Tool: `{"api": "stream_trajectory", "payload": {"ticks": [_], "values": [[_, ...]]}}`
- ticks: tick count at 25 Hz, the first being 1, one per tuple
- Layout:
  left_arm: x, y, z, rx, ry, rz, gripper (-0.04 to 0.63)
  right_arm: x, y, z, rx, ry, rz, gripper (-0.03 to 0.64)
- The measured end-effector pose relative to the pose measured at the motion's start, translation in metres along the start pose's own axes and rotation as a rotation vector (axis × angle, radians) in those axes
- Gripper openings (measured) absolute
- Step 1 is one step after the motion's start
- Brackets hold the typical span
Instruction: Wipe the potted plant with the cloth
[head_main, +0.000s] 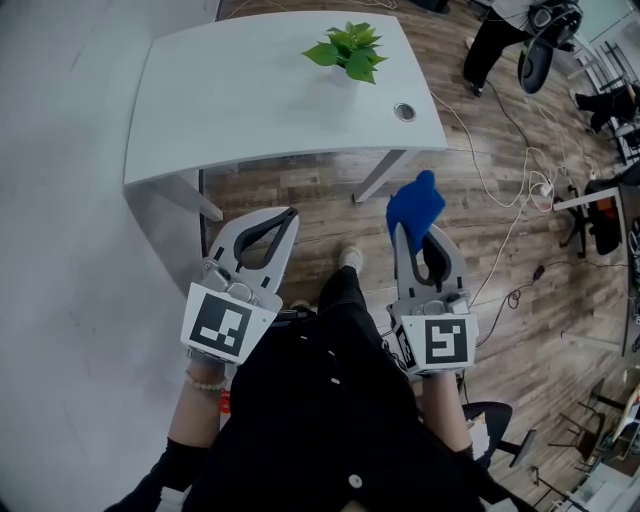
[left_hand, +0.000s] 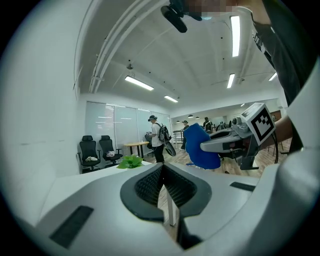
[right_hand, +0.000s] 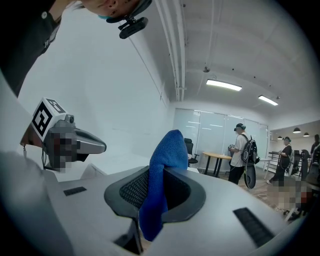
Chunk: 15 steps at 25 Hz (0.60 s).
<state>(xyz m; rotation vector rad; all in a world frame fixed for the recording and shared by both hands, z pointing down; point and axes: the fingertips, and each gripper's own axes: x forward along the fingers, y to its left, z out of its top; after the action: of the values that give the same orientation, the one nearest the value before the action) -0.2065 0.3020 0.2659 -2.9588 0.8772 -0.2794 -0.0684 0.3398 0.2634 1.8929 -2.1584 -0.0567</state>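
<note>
No legible words, brands or numbers in any view. Only printed signs are code patterns:
- black-and-white square code marker (head_main: 222, 328) on white cube of left gripper (head_main: 291, 214)
- like marker (head_main: 446, 342) on cube of right gripper (head_main: 402, 232)
- left gripper view: right gripper's marker (left_hand: 262, 123) visible
- right gripper view: left gripper's marker (right_hand: 44, 119) visible

Block patterns only, no letters or digits.

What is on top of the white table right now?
The potted plant stands on the white table, near a round cable port in its top. Leaves hide the pot. The blue cloth is clamped in the right gripper.
</note>
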Motion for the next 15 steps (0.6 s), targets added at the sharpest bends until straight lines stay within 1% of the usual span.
{"api": "stream_trajectory", "payload": {"ticks": [6, 10, 15], "values": [[0.020, 0.000, 0.003, -0.003, 0.009, 0.025, 0.012, 0.013, -0.020, -0.006, 0.018, 0.025, 0.006, 0.086], [0.039, 0.002, 0.010, -0.010, 0.006, 0.032, 0.012, 0.028, -0.031, -0.007, 0.009, -0.007, 0.052, 0.086], [0.069, 0.008, 0.016, -0.005, 0.013, 0.052, 0.012, 0.050, -0.054, -0.009, 0.011, 0.004, 0.070, 0.086]]}}
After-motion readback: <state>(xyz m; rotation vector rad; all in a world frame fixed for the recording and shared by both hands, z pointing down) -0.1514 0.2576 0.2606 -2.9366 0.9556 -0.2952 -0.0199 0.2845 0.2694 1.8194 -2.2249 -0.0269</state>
